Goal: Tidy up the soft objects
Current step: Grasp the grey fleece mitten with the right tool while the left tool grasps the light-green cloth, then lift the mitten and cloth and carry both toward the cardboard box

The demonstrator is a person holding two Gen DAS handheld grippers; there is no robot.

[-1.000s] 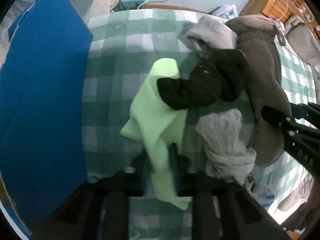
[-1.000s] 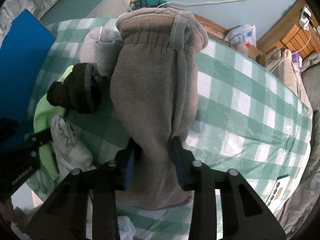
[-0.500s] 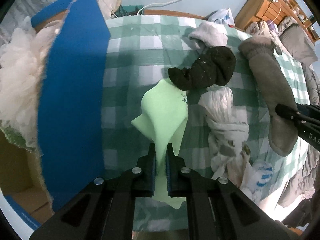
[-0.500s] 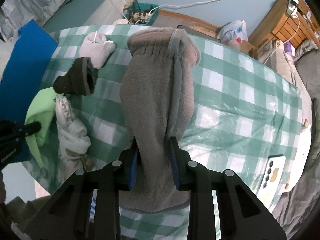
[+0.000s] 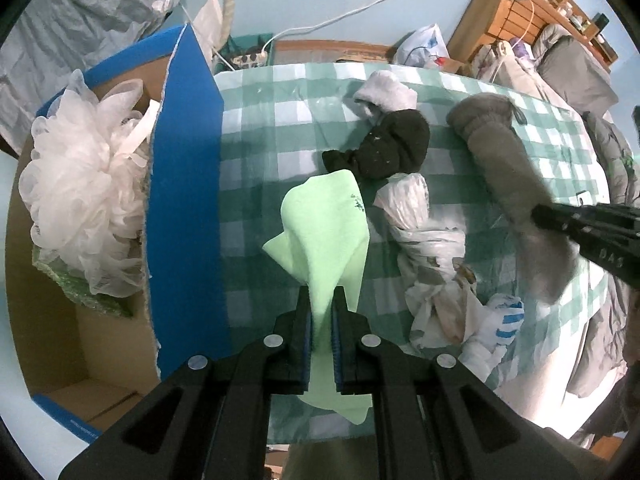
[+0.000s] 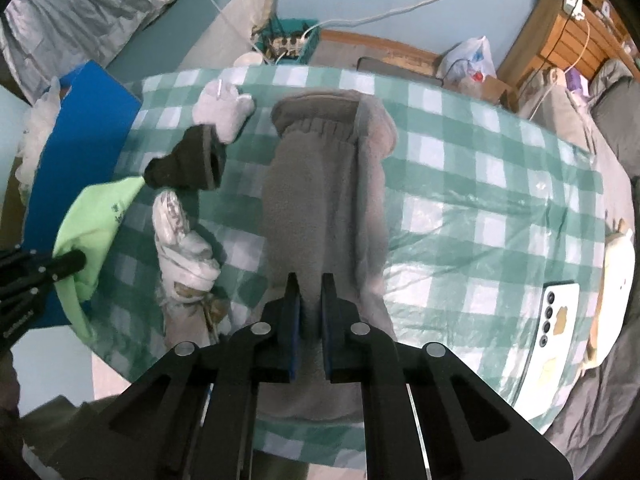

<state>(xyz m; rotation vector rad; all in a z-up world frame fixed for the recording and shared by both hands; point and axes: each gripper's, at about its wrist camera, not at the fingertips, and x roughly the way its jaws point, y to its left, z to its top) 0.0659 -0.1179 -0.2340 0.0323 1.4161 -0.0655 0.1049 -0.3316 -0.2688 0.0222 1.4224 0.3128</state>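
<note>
Checked worktop (image 5: 280,128): green cloth (image 5: 324,240) is pinched in left gripper (image 5: 321,322), grey mitten (image 6: 320,208) in right gripper (image 6: 308,304); socks (image 5: 384,148) are left, box (image 5: 80,320) waits.

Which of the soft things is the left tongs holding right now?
The light green cloth, pinched in the left tongs; the grey mitten hangs from the right tongs.

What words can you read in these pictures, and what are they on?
"DAS": white letters on the right gripper, cut off.
White print on the left gripper: too blurred to read.
Dark mark on the green cloth: too small to read.
White print on the blue box edge: too small to read.
</note>
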